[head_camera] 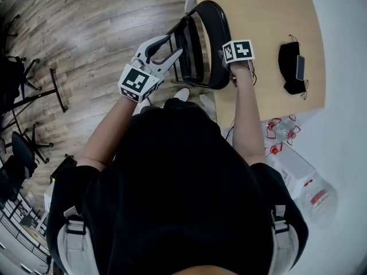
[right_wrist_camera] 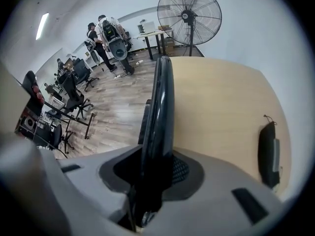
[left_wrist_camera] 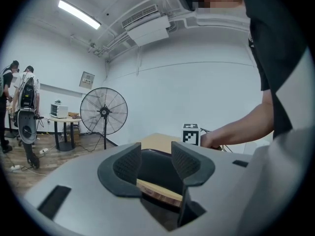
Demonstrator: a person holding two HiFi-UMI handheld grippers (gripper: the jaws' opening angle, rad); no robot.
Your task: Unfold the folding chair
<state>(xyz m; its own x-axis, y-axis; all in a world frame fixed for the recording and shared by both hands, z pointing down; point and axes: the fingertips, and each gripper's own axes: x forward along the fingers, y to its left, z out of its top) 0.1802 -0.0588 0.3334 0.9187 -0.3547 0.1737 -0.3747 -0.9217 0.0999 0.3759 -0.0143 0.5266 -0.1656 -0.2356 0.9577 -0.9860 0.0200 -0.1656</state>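
A black folding chair [head_camera: 206,39] stands folded, leaning against the edge of a wooden table [head_camera: 269,27]. My right gripper [head_camera: 232,62] points steeply down from above and is shut on the chair's top rim [right_wrist_camera: 160,112], which runs between its pads. My left gripper [head_camera: 176,44] comes in level from the left, close to the chair's front side. Its jaws stand a little apart with both pad faces bare; the dark chair [left_wrist_camera: 157,168] and a strip of the table edge [left_wrist_camera: 157,191] show through the gap. The right gripper's marker cube [left_wrist_camera: 191,134] appears beyond.
A black pouch with a phone [head_camera: 293,67] lies on the table. Plastic bottles and a white box [head_camera: 284,133] sit on the floor at the right. Office chairs and stand legs [head_camera: 34,90] are at the left. A big floor fan [right_wrist_camera: 189,14] and people [right_wrist_camera: 101,38] are farther off.
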